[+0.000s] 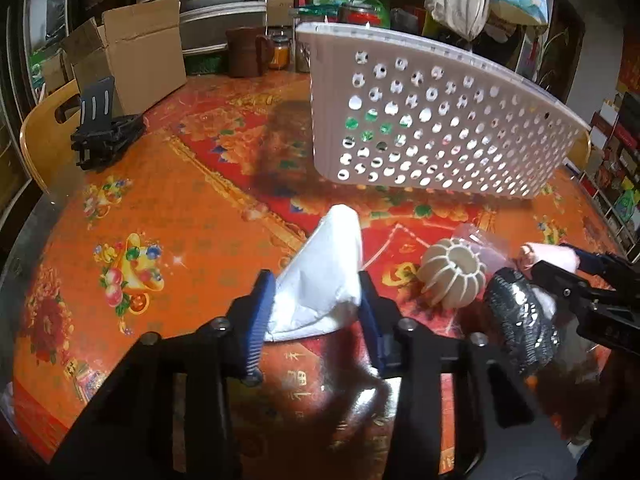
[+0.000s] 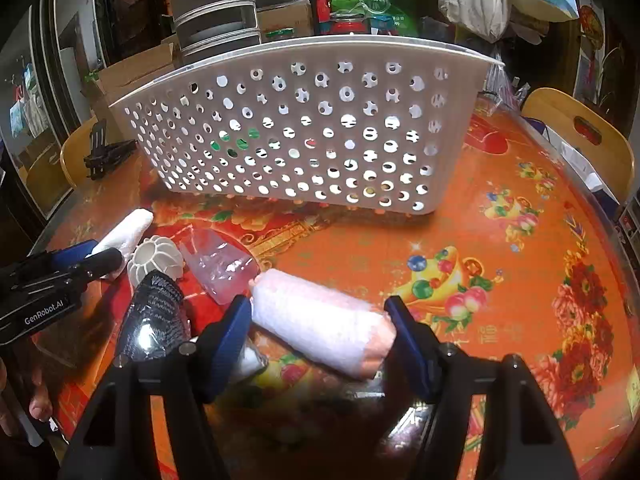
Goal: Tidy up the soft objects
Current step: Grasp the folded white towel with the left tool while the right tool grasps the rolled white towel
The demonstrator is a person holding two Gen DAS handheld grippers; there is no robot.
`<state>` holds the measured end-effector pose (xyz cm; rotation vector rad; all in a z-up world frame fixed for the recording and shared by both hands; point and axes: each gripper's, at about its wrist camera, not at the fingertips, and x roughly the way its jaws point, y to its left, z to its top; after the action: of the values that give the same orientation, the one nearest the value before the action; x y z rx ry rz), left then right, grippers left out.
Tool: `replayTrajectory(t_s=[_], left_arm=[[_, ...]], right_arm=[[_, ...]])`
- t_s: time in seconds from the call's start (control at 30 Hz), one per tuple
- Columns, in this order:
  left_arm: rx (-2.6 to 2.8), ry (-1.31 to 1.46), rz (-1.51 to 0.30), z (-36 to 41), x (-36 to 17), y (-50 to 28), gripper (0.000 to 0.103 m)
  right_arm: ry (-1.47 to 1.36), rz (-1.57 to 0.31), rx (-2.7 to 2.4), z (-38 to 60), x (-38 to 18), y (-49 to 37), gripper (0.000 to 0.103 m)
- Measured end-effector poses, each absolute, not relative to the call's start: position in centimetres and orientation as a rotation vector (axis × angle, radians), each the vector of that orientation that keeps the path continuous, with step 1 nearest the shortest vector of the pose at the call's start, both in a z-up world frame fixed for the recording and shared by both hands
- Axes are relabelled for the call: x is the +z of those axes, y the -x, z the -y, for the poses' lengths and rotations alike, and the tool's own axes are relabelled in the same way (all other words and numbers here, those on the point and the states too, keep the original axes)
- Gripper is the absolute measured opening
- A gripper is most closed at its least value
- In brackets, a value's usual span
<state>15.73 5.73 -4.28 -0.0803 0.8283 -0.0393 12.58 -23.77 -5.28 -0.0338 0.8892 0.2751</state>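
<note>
The white perforated basket (image 1: 436,120) stands on the round table (image 1: 168,216) with its red and orange cloth, and I take it as the landmark. All the soft things lie on the near side of the basket, apart from it.

In the left wrist view, the left gripper (image 1: 316,300) has its two blue fingers on both sides of a white folded cloth (image 1: 328,272). The fingers touch or almost touch the sides of the cloth; whether they really press it I cannot tell. The cloth lies in front of the left corner of the basket. To the right of it lies a cream ribbed ball (image 1: 454,276), then a black shiny packet (image 1: 520,320), and a pink rolled towel (image 1: 552,258) is seen only partly behind the right gripper (image 1: 560,276).

The right wrist view shows the pink towel in full: the right gripper (image 2: 320,328) is wide open with the roll (image 2: 320,324) lying slanted between its fingers. The left finger (image 2: 228,332) is at one end of the roll, and the right finger stands just beside the other end. This view shows also a clear plastic bag (image 2: 220,264) between the ball (image 2: 154,260) and the roll, and the left gripper (image 2: 80,260) at the far left.

Only the left view shows the cardboard box (image 1: 136,52) well left of the basket. Both views show a black stand (image 1: 104,136) on that side.
</note>
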Motion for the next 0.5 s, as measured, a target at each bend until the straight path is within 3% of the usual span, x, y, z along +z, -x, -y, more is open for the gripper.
replayTrajectory(t_s=[0.1, 0.13, 0.2, 0.27, 0.5], left_arm=[[-0.046, 0.091, -0.804, -5.9, -4.0, -15.4, 0.031], [-0.051, 0.094, -0.797, -5.9, -3.9, -15.3, 0.021], [-0.049, 0.093, -0.786, -5.9, -3.8, -15.1, 0.02], [-0.044, 0.088, -0.777, -5.8, -3.7, -14.9, 0.02], [-0.035, 0.099, -0.737, -6.0, -3.0, -14.1, 0.014]], right_arm=[[0.019, -0.88, 0.279, 24.0, -5.2, -12.5, 0.064], [0.014, -0.879, 0.28, 24.1, -5.2, -12.5, 0.064], [0.01, -0.876, 0.282, 24.1, -5.1, -12.4, 0.063], [0.003, -0.865, 0.284, 24.3, -5.0, -12.3, 0.052], [-0.039, -0.85, 0.3, 25.0, -4.8, -12.2, 0.042]])
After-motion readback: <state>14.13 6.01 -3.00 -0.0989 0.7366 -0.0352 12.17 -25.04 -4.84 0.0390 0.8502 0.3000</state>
